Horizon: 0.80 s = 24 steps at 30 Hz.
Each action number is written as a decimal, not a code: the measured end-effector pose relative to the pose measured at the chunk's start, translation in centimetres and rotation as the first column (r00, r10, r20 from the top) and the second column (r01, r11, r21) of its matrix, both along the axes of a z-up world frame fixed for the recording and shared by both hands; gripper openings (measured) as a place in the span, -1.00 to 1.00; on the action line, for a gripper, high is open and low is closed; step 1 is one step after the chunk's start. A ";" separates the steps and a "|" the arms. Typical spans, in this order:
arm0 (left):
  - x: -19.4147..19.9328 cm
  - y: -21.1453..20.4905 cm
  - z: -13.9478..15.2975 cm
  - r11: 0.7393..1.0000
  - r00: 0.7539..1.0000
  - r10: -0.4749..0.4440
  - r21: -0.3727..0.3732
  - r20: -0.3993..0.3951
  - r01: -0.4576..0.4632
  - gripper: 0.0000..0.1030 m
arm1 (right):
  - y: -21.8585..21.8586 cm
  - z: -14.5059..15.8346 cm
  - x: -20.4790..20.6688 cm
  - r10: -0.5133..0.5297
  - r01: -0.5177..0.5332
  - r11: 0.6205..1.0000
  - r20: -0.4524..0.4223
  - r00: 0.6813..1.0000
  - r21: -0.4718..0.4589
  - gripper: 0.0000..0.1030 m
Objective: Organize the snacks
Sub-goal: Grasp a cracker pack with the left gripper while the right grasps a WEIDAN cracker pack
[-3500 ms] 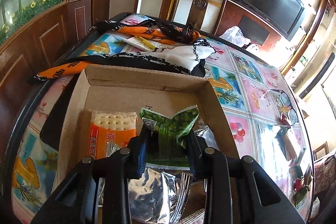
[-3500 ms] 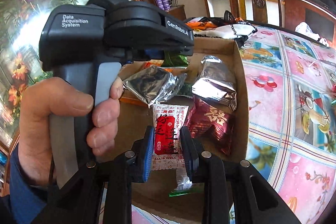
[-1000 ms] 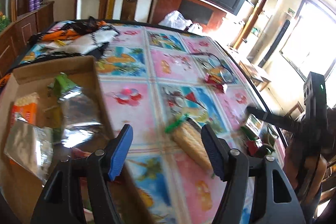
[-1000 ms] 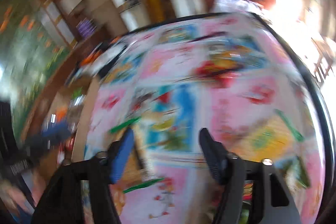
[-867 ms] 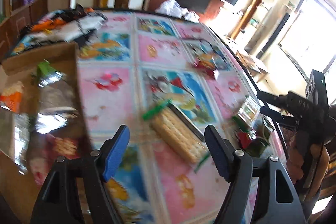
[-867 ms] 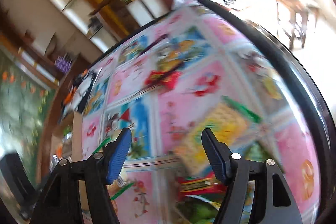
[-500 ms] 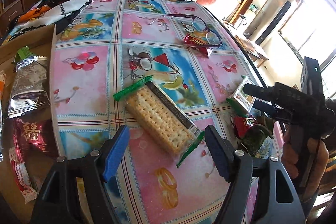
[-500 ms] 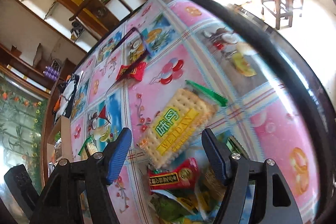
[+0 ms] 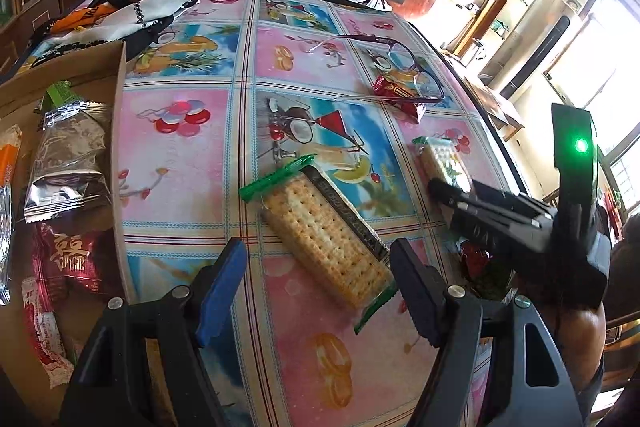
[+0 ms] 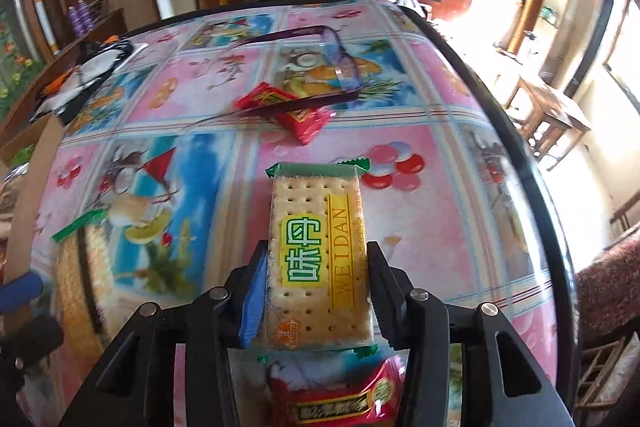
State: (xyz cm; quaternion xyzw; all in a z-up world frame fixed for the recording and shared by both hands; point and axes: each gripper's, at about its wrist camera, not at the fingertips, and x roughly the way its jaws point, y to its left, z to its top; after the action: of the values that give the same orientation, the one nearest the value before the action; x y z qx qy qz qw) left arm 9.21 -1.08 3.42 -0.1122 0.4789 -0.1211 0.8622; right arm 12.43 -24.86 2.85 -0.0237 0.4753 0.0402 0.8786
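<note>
Tablecloth (image 9: 180, 187) pink and blue squares, fruit and drink prints. Cracker pack (image 10: 320, 255) between right fingers: pale biscuit, green ends, yellow band, green-white label. Cracker pack (image 9: 324, 239) between left fingers: green ends, dark stripe. Red wrapper (image 10: 288, 111) ahead of the right fingers.

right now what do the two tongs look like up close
Both are black plastic with silver screws. The left tongs and right tongs each carry one ridged blue pad and one black. Seen from the left camera, the right unit's handle shows a green light.
</note>
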 end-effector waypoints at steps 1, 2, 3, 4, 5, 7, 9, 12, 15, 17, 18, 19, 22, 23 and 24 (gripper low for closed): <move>0.0 0.0 0.0 1.000 1.000 0.002 -0.002 -0.003 -0.002 0.41 | 0.6 0.0 -0.5 0.030 -0.031 1.000 0.002 1.000 0.005 -0.05; 0.1 0.1 -0.1 1.000 1.000 0.004 -0.003 -0.005 -0.004 0.41 | 1.3 -0.1 -0.9 0.056 -0.056 0.998 0.001 0.998 0.012 -0.05; 0.1 0.1 -0.2 1.000 1.000 0.007 -0.003 -0.007 -0.007 0.41 | 2.1 0.0 -1.3 0.095 -0.094 0.995 -0.004 0.996 0.041 -0.05; 0.2 0.1 -0.3 1.000 1.000 0.011 -0.003 -0.011 -0.011 0.41 | 2.7 0.1 -1.7 0.131 -0.129 0.988 -0.013 0.991 0.085 -0.05; 0.2 0.2 -0.3 1.000 1.000 0.013 -0.005 -0.013 -0.013 0.41 | 3.1 0.3 -2.2 0.182 -0.174 0.971 -0.032 0.983 0.166 -0.05; 0.3 0.1 -0.4 1.000 1.000 0.019 0.001 -0.009 -0.019 0.41 | 2.4 0.2 -2.1 0.184 -0.158 0.942 -0.063 0.981 0.295 -0.05; 0.5 -0.1 -0.5 1.000 1.000 0.025 0.007 -0.006 -0.025 0.41 | 0.9 0.9 -2.0 0.123 -0.107 0.952 -0.039 0.992 0.287 -0.05; 1.1 -1.2 -1.1 1.000 0.999 0.024 0.007 -0.025 -0.024 0.41 | -1.3 2.0 -2.1 0.011 -0.014 0.967 0.017 1.000 0.253 -0.05; 2.0 -2.7 -1.6 0.996 0.998 0.061 0.061 -0.025 -0.059 0.41 | -2.3 2.1 -2.3 -0.029 0.024 0.954 0.010 1.000 0.300 -0.05; 2.4 -3.3 -1.6 0.993 0.997 0.071 0.090 -0.005 -0.071 0.41 | -2.4 2.0 -2.5 -0.033 0.029 0.953 0.009 0.999 0.301 -0.05; 2.6 -3.8 -1.7 0.992 0.998 0.066 0.109 -0.001 -0.066 0.39 | -2.5 2.1 -2.2 -0.033 0.029 0.952 0.009 0.999 0.304 -0.05; 2.7 -4.0 -1.9 0.990 0.998 0.060 0.129 -0.002 -0.059 0.23 | -2.5 2.2 -2.2 -0.033 0.027 0.952 0.012 0.999 0.305 -0.05; 2.2 -4.3 -2.0 0.979 0.999 0.036 0.200 0.029 -0.041 -0.13 | -2.4 2.5 -2.3 -0.025 0.017 0.958 0.025 0.999 0.287 -0.05; 2.0 -4.1 -2.0 0.978 0.999 0.029 0.204 0.035 -0.036 -0.13 | -2.2 2.5 -2.2 -0.022 0.013 0.958 0.026 0.999 0.285 -0.05; 1.8 -4.0 -2.0 0.979 0.999 0.018 0.203 0.041 -0.026 -0.13 | -1.8 2.4 -2.1 -0.013 0.005 0.957 0.026 1.000 0.289 -0.05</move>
State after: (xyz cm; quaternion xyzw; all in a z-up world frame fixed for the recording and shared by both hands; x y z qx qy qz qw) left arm 11.05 -5.08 1.45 -0.0266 0.4708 -0.0641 0.8795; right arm 10.33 -26.70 5.20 0.1064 0.4521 0.1047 0.8794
